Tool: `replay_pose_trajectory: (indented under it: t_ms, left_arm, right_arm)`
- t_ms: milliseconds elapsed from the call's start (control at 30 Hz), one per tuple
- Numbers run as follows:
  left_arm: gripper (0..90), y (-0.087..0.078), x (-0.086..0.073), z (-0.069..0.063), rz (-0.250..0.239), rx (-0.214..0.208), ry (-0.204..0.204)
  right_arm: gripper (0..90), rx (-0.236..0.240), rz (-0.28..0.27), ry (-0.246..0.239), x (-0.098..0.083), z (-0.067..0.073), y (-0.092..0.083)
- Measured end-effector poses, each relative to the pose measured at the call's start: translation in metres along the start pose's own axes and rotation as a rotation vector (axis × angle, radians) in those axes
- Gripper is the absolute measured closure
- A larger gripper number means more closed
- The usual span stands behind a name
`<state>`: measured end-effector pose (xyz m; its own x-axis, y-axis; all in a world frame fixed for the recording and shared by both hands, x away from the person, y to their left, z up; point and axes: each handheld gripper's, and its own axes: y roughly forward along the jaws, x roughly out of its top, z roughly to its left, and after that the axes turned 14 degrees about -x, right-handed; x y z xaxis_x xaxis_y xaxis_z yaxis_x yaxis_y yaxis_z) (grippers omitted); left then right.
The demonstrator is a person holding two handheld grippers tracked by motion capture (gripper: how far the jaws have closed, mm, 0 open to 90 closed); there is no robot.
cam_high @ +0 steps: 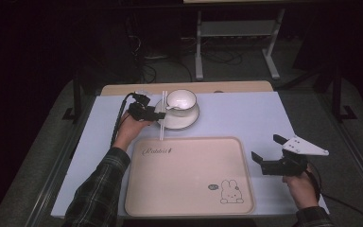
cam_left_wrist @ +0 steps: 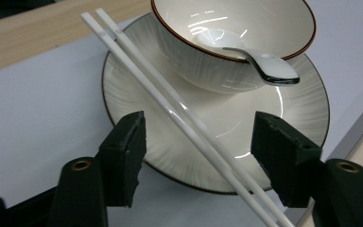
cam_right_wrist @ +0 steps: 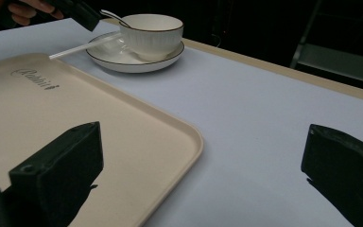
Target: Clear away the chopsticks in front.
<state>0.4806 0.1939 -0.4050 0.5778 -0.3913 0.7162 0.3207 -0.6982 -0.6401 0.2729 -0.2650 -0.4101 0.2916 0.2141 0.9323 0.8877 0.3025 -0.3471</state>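
Observation:
A white bowl (cam_high: 182, 100) with a brown rim stands on a white plate (cam_high: 189, 120) at the back of the table, a white spoon (cam_left_wrist: 269, 66) resting in it. A pair of white chopsticks (cam_left_wrist: 179, 116) lies across the plate's left side. My left gripper (cam_left_wrist: 198, 151) is at the plate's left edge with one jaw on each side of the chopsticks; its pads stand apart from them, so it is open. My right gripper (cam_high: 267, 149) hangs open to the right of the tray, nothing between its jaws.
A beige tray (cam_high: 189, 175) with a rabbit picture lies at the front middle of the white table top (cam_high: 246, 113), just in front of the plate. A metal stand (cam_high: 236, 28) is on the floor behind the table.

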Motion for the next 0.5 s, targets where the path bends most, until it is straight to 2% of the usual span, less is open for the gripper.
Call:
replay_pose_trajectory:
  t_ms: [33, 67, 100, 133, 267, 333, 500]
  left_arm:
    - [39.2, 0.007, 0.000, 0.001, 0.018, -0.013, -0.007]
    - [40.5, 0.007, 0.000, 0.001, 0.018, -0.013, -0.007]
    - [42.1, 0.013, 0.000, 0.000, 0.050, 0.008, -0.006]
    - [43.4, 0.015, 0.000, 0.000, 0.056, 0.010, -0.006]
    - [50.4, 0.020, -0.001, 0.000, 0.057, 0.012, -0.010]
    - [52.6, 0.024, -0.001, -0.001, 0.072, 0.023, -0.006]
    - [57.2, 0.027, -0.002, 0.002, 0.068, 0.044, -0.018]
  right_arm:
    - [0.0, 0.001, 0.000, 0.001, 0.000, 0.000, 0.000]
    - [0.0, 0.001, 0.000, 0.001, 0.000, 0.000, 0.000]
    - [0.0, 0.002, 0.000, 0.004, 0.000, 0.000, 0.000]
    - [0.0, 0.002, -0.001, 0.006, 0.000, -0.001, 0.000]
    - [0.0, 0.001, -0.006, 0.015, 0.000, -0.001, -0.001]
    - [0.0, 0.002, -0.006, 0.016, 0.000, -0.001, -0.001]
    - [0.0, -0.004, -0.017, 0.019, 0.000, -0.002, -0.002]
